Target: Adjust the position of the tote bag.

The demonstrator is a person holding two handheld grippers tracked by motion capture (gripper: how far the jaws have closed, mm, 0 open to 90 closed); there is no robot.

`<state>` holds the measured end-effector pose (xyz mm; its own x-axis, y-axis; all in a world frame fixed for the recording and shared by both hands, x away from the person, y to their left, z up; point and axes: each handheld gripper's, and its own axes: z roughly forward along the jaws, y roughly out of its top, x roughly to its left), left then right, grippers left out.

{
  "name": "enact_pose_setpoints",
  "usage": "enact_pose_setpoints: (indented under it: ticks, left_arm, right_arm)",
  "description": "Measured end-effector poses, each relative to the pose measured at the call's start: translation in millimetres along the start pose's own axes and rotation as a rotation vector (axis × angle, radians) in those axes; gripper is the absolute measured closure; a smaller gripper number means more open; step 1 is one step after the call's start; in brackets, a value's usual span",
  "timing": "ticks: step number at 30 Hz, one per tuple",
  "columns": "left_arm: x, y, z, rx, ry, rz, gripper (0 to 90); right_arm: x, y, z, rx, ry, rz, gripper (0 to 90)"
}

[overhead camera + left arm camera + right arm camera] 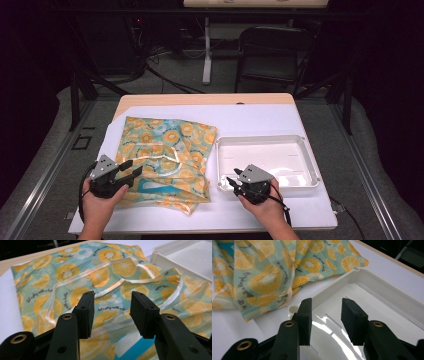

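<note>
While the orange-print cloth (165, 162) lies crumpled on the bench (260, 117) beside the empty white tray (305, 150), both grippers, left gripper (131, 168) and right gripper (233, 176), have loose fingers grabbing nothing, so the work looks hardly begun.

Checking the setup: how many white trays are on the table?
1: the white tray sits at the table's right, beside the orange-print cloth, under the right gripper.

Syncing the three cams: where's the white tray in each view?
High view: the white tray lies right of centre, beside the orange-print cloth, with the right gripper at its near edge.
Left gripper view: its corner shows at top right, behind the cloth.
Right gripper view: it runs from centre to lower right, under the open jaws.
Shared landmark: the cloth edge along the tray's side.
</note>
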<state>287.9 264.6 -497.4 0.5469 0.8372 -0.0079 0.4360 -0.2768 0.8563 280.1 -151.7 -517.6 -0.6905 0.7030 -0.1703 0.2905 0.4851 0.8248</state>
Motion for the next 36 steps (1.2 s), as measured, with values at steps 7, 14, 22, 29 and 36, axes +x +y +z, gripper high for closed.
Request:
enact_pose_setpoints:
  ticks: [7, 14, 22, 29, 36]
  left_arm:
    - [-4.6, -0.1, 3.6, 0.003, 0.013, 0.034, 55.0]
    - [-3.4, -0.4, 1.7, -0.001, 0.002, -0.006, 57.4]
    - [-2.5, -0.3, -1.4, -0.003, 0.008, -0.01, 56.8]
    - [-2.9, -0.7, -2.4, 0.014, 0.023, -0.01, 57.5]
    - [-3.3, -2.0, -4.9, 0.011, 0.03, -0.011, 57.7]
  right_arm:
    - [2.3, 0.8, 0.6, -0.012, 0.024, -0.002, 60.5]
    - [6.4, 1.8, -0.7, -0.038, 0.024, -0.014, 61.6]
    - [15.3, 5.9, 0.2, -0.036, 0.071, -0.023, 61.0]
    - [24.8, 9.2, 2.1, -0.025, 0.096, -0.041, 60.8]
    - [32.6, 13.1, 3.1, -0.035, 0.134, -0.051, 63.2]
